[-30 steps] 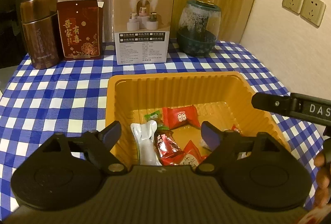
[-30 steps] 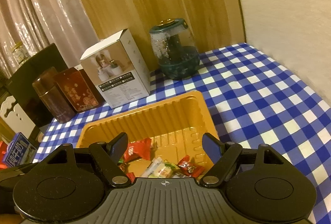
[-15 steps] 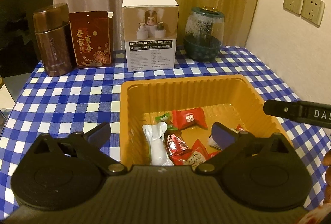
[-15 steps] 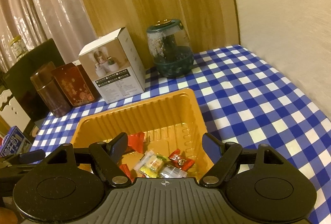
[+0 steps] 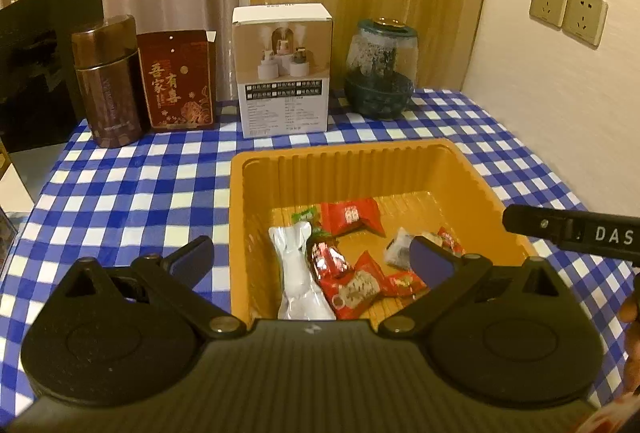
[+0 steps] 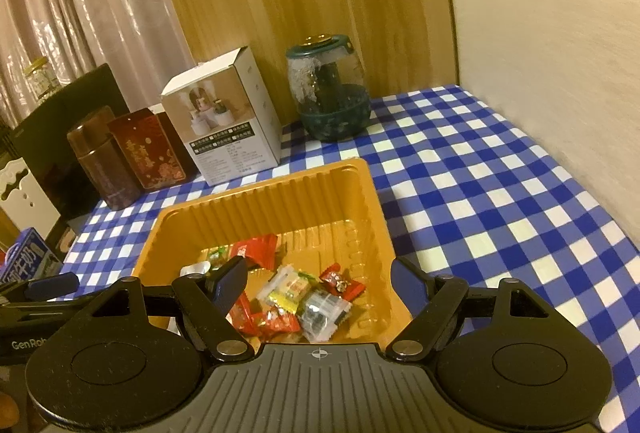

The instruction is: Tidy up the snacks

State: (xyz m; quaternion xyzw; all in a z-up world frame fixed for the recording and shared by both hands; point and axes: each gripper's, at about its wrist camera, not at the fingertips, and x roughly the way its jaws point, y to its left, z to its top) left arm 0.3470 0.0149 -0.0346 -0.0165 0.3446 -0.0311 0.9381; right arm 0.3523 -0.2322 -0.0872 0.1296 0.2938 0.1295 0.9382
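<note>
Between the spread, empty jaws of the left gripper [image 5: 312, 257], the orange tray [image 5: 340, 161] on the checked counter [image 5: 120, 193] holds a white pouch [image 5: 298, 273] and red candies [image 5: 352, 217]. Only the right gripper [image 6: 320, 285], also apart and empty, shows a yellow candy [image 6: 290, 287] and a clear-wrapped one [image 6: 322, 309]; its body hides the tray's near edge.

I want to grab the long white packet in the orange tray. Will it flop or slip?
The long white packet looks like soft, glossy film, pinched in the middle, so it would probably bend and may slip. It also leans on red wrapped sweets, which may shift.
</note>
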